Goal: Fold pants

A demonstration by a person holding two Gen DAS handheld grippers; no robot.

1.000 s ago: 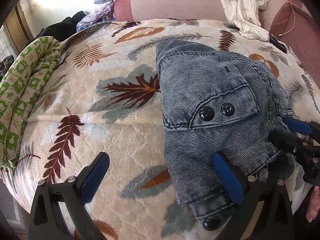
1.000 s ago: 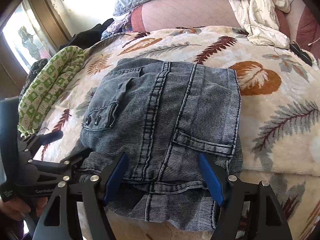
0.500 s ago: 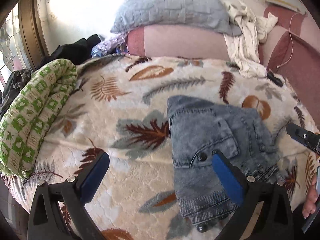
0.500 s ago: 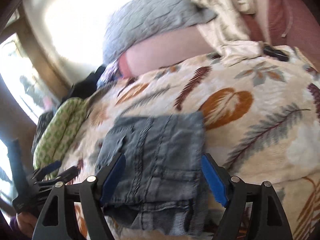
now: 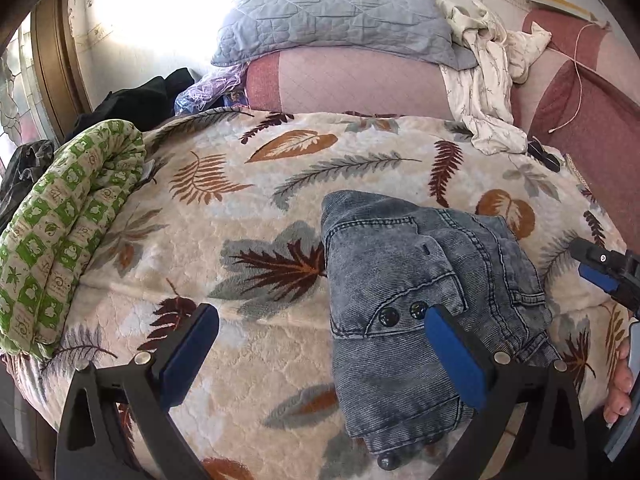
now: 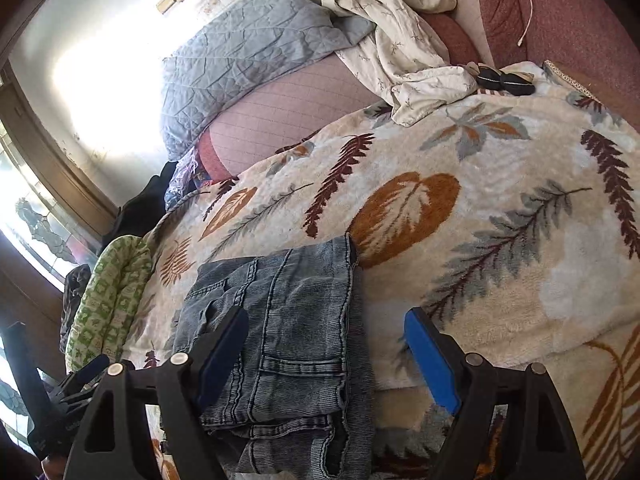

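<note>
Left wrist view shows the folded jeans (image 5: pixel 424 292) resting lower right of centre on the leaf-print blanket (image 5: pixel 248 200), both the left gripper (image 5: pixel 316 344) and right gripper (image 6: pixel 326 354) spread wide and empty above them, apparently finished.

The left gripper (image 5: pixel 320 354) points downward with its blue pads wide apart, gripping nothing. The right gripper (image 6: pixel 326 354) also tilts downward, jaws spread wide and empty. Bare fingers (image 5: pixel 619 380) show at the left view's right edge.
</note>
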